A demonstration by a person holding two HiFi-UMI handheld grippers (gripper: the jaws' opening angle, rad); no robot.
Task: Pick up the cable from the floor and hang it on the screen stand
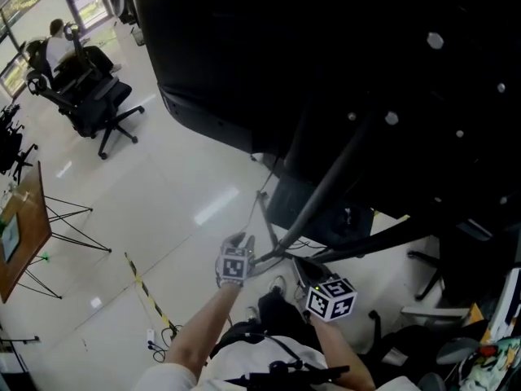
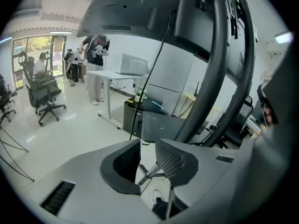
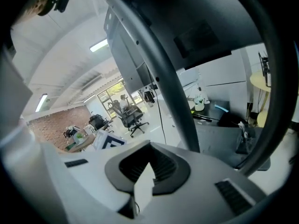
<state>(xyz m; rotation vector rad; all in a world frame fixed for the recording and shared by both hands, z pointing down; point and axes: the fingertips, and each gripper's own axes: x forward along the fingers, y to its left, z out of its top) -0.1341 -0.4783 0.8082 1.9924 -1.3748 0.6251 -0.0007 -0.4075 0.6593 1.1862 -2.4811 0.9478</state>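
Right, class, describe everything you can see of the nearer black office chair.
The black office chair stands upright on the glossy pale floor, upper left in the head view, with nobody in it. It shows a dark back, seat, armrests and a star-shaped base with spread legs. A seated person is close behind it.

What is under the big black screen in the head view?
The stand's slanted posts, a dark cabinet and a thin hanging cable show under the screen. Where the cable's top attaches is hidden by the screen.
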